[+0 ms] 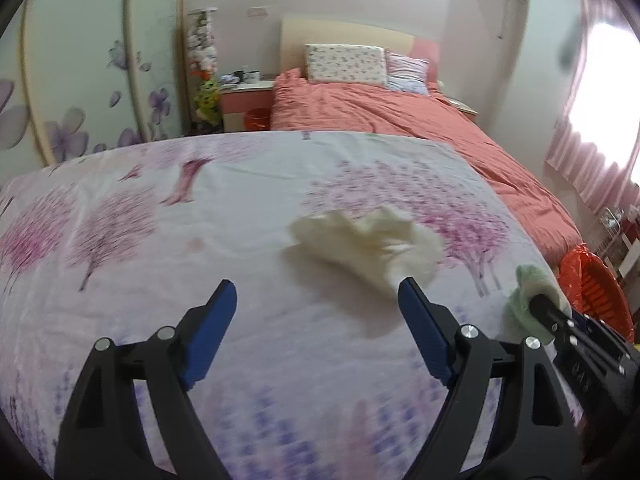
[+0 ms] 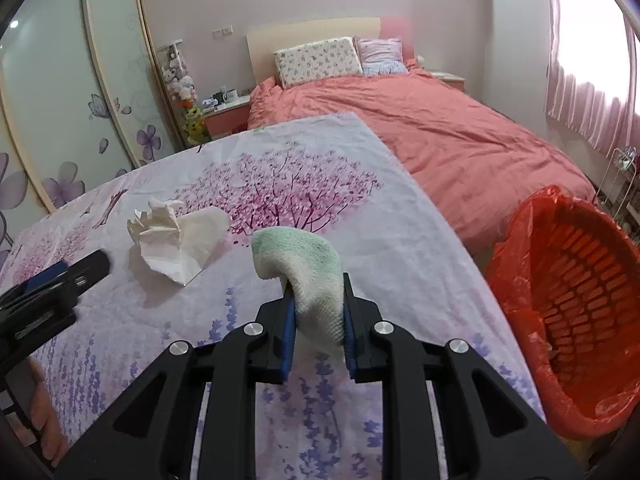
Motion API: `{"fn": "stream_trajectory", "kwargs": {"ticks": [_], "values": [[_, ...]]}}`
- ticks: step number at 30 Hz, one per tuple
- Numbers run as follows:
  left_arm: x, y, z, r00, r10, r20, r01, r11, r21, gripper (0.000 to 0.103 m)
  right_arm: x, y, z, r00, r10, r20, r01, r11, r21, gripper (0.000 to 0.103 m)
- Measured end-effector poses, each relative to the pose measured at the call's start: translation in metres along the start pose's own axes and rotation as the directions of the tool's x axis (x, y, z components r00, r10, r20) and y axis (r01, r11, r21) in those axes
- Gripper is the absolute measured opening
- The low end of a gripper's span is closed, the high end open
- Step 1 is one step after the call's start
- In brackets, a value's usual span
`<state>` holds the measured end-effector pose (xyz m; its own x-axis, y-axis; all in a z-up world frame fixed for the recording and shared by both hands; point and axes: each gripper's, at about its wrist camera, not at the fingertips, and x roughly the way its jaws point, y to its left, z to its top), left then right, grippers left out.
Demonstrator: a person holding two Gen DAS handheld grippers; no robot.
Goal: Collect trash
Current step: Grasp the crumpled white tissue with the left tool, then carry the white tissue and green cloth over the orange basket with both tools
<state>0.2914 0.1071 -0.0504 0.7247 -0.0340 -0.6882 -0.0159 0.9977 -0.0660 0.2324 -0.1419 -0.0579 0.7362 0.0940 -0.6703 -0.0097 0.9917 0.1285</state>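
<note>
A crumpled white tissue (image 1: 360, 248) lies on the floral-cloth table (image 1: 200, 208); it also shows in the right wrist view (image 2: 176, 240). My left gripper (image 1: 316, 296) is open and empty, just short of the tissue; it shows at the left edge of the right wrist view (image 2: 80, 270). My right gripper (image 2: 316, 284) is shut on a pale green and white cloth wad (image 2: 308, 264), held above the table's right part. The wad also shows in the left wrist view (image 1: 528, 300). A red lined trash basket (image 2: 572, 304) stands beside the table on the right.
A bed with a coral duvet (image 2: 440, 136) and pillows lies beyond the table. A wardrobe with flower-print doors (image 2: 60, 100) is at the left. A nightstand (image 2: 228, 112) with small items stands by the bed. Pink curtains (image 2: 592, 92) hang at the right.
</note>
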Motion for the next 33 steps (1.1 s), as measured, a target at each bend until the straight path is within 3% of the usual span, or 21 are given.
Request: {"fn": "stream_trajectory", "kwargs": {"ticks": [6,11,14,16,18,19,33], "values": [[0.033,-0.030,0.011,0.999,0.020,-0.037,-0.019,0.999,0.028,0.081,0.002,-0.010,0.001,1.000,0.018,0.006,-0.018,0.999,0.037,0.020],[0.055,-0.030,0.019,0.996,0.021,-0.087,-0.021,1.000,-0.001,0.079,0.004,-0.014,0.000,0.999,0.035,-0.005,-0.035,0.998,0.046,0.020],[0.067,-0.028,0.020,0.992,0.010,-0.123,-0.013,1.000,-0.020,0.061,0.005,-0.014,0.001,0.999,0.043,-0.010,-0.042,0.998,0.045,0.020],[0.072,-0.025,0.020,0.991,-0.001,-0.133,-0.003,1.000,-0.030,0.036,0.006,-0.014,0.000,0.999,0.045,-0.015,-0.045,0.998,0.045,0.020],[0.073,-0.025,0.019,0.992,0.000,-0.126,-0.004,1.000,-0.027,0.025,0.006,-0.015,0.000,0.999,0.047,-0.016,-0.046,0.998,0.045,0.020],[0.074,-0.024,0.020,0.992,-0.020,-0.126,0.016,0.999,-0.028,0.011,0.006,-0.015,0.000,0.999,0.046,-0.016,-0.045,0.998,0.044,0.020],[0.007,-0.031,0.031,0.999,-0.028,0.017,0.028,0.999,0.044,0.009,-0.020,-0.021,0.005,0.998,0.048,0.027,-0.050,0.997,0.059,0.020]]}}
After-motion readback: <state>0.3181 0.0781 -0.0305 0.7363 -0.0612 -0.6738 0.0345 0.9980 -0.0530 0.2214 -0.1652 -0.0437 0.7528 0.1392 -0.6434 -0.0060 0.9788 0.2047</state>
